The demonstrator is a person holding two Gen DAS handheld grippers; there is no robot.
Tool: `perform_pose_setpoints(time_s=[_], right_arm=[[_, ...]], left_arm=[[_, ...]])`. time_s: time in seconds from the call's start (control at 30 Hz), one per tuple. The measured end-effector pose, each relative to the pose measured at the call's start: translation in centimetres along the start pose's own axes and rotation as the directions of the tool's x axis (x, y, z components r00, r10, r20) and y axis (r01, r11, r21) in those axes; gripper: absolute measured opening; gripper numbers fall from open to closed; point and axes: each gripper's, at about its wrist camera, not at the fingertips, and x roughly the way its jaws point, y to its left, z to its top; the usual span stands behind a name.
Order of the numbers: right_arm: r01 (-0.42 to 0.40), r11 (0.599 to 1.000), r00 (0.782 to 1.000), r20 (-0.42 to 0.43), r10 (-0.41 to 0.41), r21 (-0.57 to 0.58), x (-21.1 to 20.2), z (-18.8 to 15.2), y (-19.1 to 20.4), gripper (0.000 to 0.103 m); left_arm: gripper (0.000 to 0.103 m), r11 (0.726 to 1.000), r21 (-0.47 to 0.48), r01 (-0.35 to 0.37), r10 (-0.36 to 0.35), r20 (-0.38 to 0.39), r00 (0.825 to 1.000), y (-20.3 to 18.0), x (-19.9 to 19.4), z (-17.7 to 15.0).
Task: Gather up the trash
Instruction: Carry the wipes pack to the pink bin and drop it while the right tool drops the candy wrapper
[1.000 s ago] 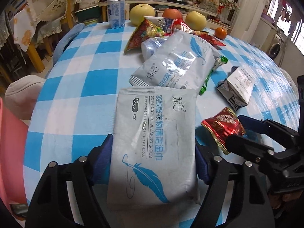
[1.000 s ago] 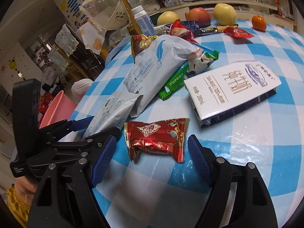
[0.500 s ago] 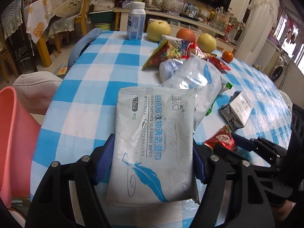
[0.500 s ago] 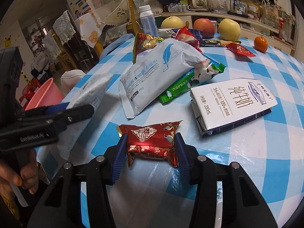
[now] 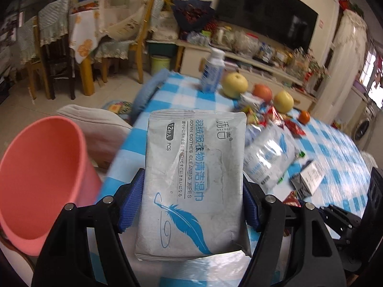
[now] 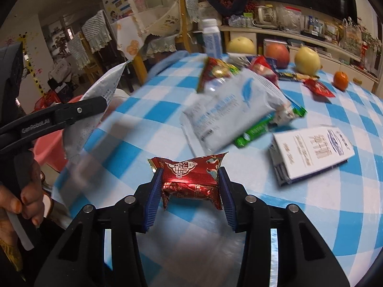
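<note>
My left gripper (image 5: pixel 192 201) is shut on a grey wipes packet (image 5: pixel 194 174) with a blue feather print and holds it above the table's near left edge. It also shows in the right wrist view (image 6: pixel 95 110). My right gripper (image 6: pixel 190 191) is shut on a red snack wrapper (image 6: pixel 189 177) and holds it just above the blue-checked table (image 6: pixel 311 215). A pink bin (image 5: pixel 40 167) stands off the table's left edge, left of the left gripper.
On the table lie a second wipes packet (image 6: pixel 229 105), a green wrapper (image 6: pixel 261 129), a white carton (image 6: pixel 311 150), more wrappers (image 6: pixel 215 71), a white bottle (image 6: pixel 211 40), several fruits (image 6: pixel 306 58). Chairs (image 5: pixel 55 47) and shelves stand behind.
Both grippers have lifted with their packets. The left one rose and swung left toward the pink bin. The right one closed tighter on the red wrapper.
</note>
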Motion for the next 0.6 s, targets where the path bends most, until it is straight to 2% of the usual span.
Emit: perform_pose_setpoints(time_s=[0.1,0.2,0.27,0.37,0.53,0.6], right_arm=[[-0.060,0.998,0.998,0.024,0.060,-0.021,-0.4,1.4,2.6,0.047],[-0.129,0.990,0.990,0.050,0.132,-0.056,-0.5,3.1,6.0,0.047],[-0.177,0.980,0.981,0.060,0.183,-0.090,-0.1,4.4,8.8,0.047],[-0.243,0.959,0.965,0.062,0.254,-0.143,1.0,6.5,13.3,0.047],[-0.327,0.918,0.939,0.031,0.342,-0.222,3.8,9.1,20.2,0.047],[-0.352,0.903,0.931,0.009,0.365,-0.246,5.4,9.5,22.5,0.049]], left_arm=[[0.072,0.996,-0.079,-0.035,0.040,0.068,0.997,2.7,-2.0,0.5],[0.072,0.977,-0.182,-0.108,0.132,0.126,0.983,6.4,-3.7,1.0],[0.072,0.951,-0.269,-0.152,0.196,0.145,0.970,9.1,-4.6,1.1],[0.073,0.895,-0.381,-0.231,0.308,0.154,0.939,13.0,-5.7,1.1],[0.074,0.800,-0.525,-0.291,0.393,0.090,0.915,18.3,-5.7,0.2],[0.077,0.778,-0.550,-0.303,0.403,0.068,0.913,19.9,-5.5,0.0]])
